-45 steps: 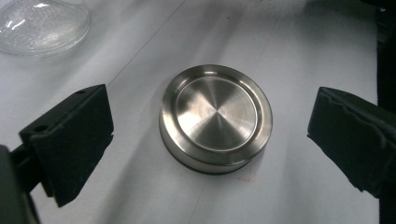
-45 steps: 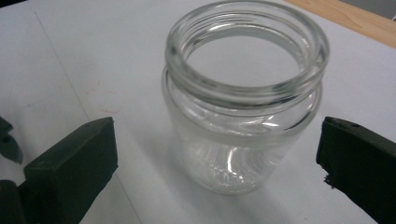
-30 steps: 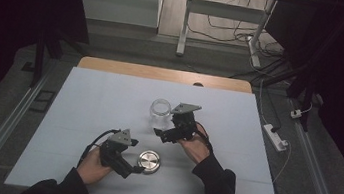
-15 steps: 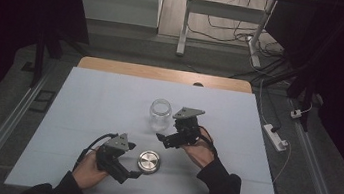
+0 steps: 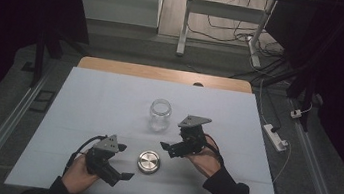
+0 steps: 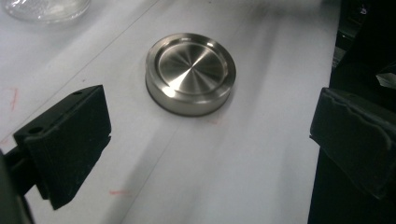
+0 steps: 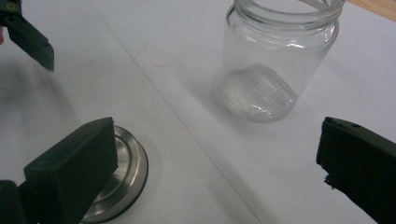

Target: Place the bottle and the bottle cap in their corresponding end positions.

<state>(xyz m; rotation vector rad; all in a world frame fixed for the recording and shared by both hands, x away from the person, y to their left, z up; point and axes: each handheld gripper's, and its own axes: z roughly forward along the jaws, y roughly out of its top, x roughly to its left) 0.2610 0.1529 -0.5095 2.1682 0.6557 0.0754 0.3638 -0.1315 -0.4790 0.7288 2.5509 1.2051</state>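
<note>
We work over a pale table (image 5: pixel 109 99), whose white covering carries a few faint red marks near our left gripper; a strip of bare wood shows along its far edge, well beyond both tools, and around it lie a dark floor, the legs of a metal stand and loose cables. Of the things on it, the clear glass jar (image 5: pixel 160 114) is the larger: it stands upright and open-mouthed just ahead of our right gripper (image 5: pixel 171 147), apart from it, with the jaws spread wide and holding nothing. The steel lid (image 5: pixel 149 161) lies flat between the two tools, a little nearer us than the right one and just beside it. Our left gripper (image 5: pixel 122 161) points at the lid from the other side, its jaws likewise wide apart and empty, not touching it. We can read no brand or lettering on jar or lid.
</note>
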